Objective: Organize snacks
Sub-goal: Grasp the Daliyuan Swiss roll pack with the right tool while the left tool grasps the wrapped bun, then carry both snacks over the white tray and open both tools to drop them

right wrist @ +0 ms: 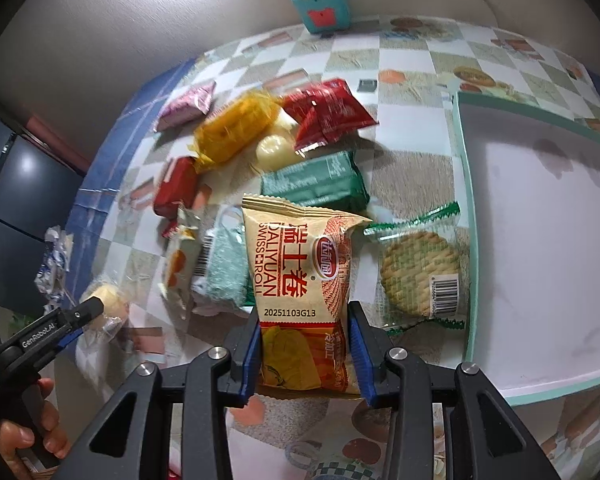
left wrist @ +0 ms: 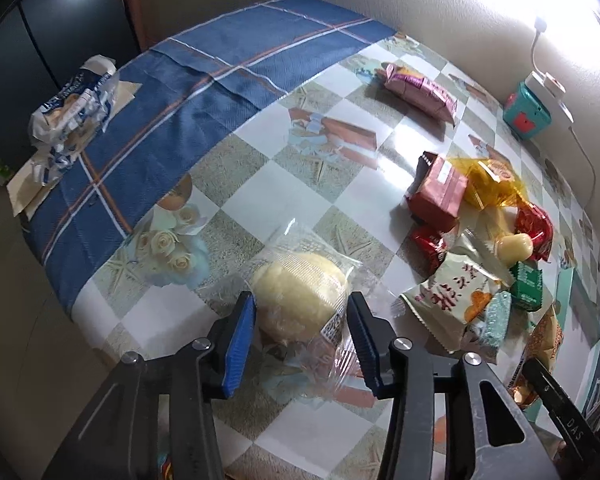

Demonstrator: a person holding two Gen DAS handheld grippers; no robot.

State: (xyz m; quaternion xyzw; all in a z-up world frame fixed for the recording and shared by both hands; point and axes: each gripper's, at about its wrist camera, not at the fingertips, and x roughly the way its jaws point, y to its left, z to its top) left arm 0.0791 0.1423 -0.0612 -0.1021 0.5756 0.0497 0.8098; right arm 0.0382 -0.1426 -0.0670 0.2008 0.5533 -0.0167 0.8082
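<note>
1. The left hand-held gripper [left wrist: 302, 336] is clamped on a pale round bun in a clear wrapper [left wrist: 300, 296], its blue pads pressing the wrapper from both sides, at the near middle of the surface [left wrist: 260, 168].
2. The right hand-held gripper [right wrist: 305, 354] is clenched on the lower end of an orange-and-cream Swiss roll packet [right wrist: 300, 276], which stands upright between the pads.
3. A shallow tray with a mint-green rim [right wrist: 462, 184] lies on the right of the surface — its white floor shows nothing on it in the part that is visible.
4. Just left of the tray's rim lies a round biscuit in a clear, green-edged wrapper [right wrist: 420, 276]; whether it touches the rim cannot be told.
5. Farther back the loose snacks lie in a heap: a green packet [right wrist: 316, 184], a red packet [right wrist: 332, 112], a yellow-wrapped cake [right wrist: 236, 128], a pale round sweet [right wrist: 274, 152] and a pink packet [right wrist: 188, 104].
6. At the far edge, against the wall, stands a teal box with a red patch [right wrist: 322, 10] — closed, contents unseen.
7. On the far left, on a blue plaid cloth [left wrist: 220, 64], rests a crumpled blue-and-white bag [left wrist: 72, 108].
</note>
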